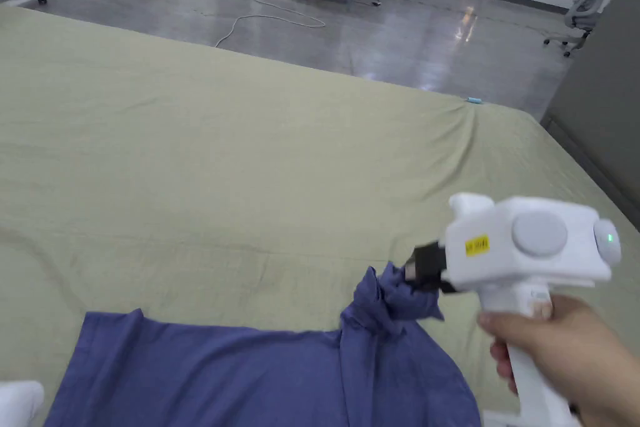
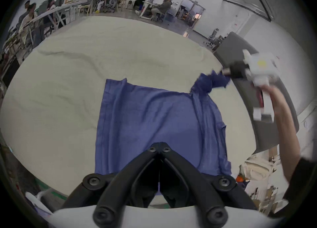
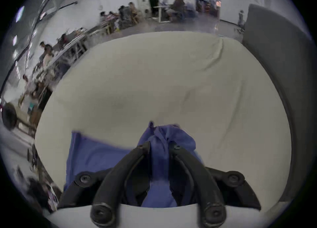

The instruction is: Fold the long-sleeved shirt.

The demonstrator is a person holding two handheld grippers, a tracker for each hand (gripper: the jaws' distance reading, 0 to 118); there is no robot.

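Note:
A blue long-sleeved shirt (image 1: 250, 372) lies spread on a pale green sheet (image 1: 250, 165) at the near edge. My right gripper (image 1: 414, 272) is shut on a bunched part of the shirt's far right corner and holds it lifted off the sheet. In the right gripper view the blue cloth (image 3: 159, 154) runs between both jaws. In the left gripper view my left gripper (image 2: 159, 147) has its jaws together over the near middle of the shirt (image 2: 154, 120). Whether cloth is pinched there I cannot tell. The right gripper (image 2: 226, 72) and the hand holding it show at the right.
The sheet-covered surface stretches far and left with soft wrinkles. A grey padded panel (image 1: 600, 109) stands along the right side. Beyond the far edge are a shiny floor with a cable (image 1: 269, 15), desks, office chairs (image 1: 587, 3) and seated people (image 2: 163, 7).

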